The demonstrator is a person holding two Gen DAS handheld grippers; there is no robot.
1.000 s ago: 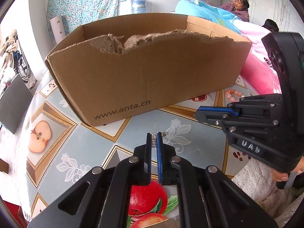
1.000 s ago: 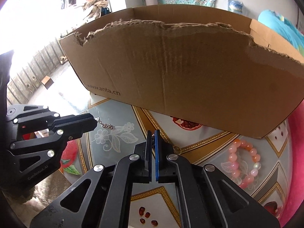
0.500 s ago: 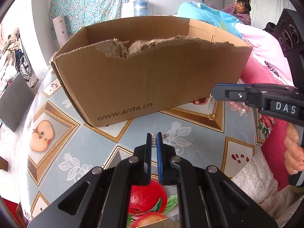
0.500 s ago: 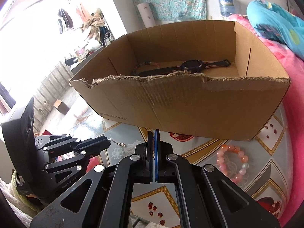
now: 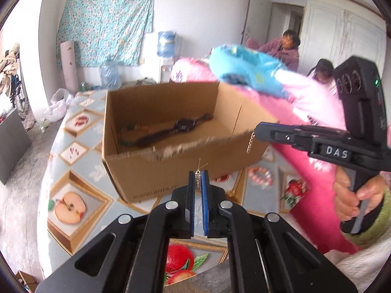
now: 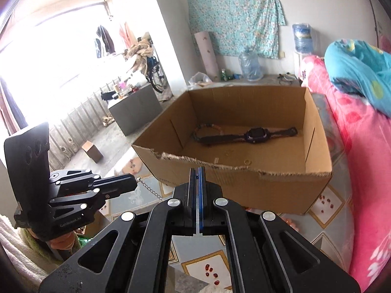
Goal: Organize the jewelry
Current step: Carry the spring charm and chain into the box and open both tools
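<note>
Chain [image 6: 149, 190], thin and slack, hangs in front of the cardboard box [image 5: 146, 173]: the left hand-held gripper [image 5: 198, 174] pinches one end, the right hand-held gripper [image 6: 197, 171] the other, both clenched, probably to carry it untangled over the torn rim beside the watch [image 6: 254, 135].

A thin metal chain [image 6: 149, 189] hangs at lower left, one end pinched. In the torn cardboard box [image 6: 268, 180] at centre lie a black watch [image 6: 254, 135] and what may be a beaded bracelet [image 6: 207, 127].
</note>
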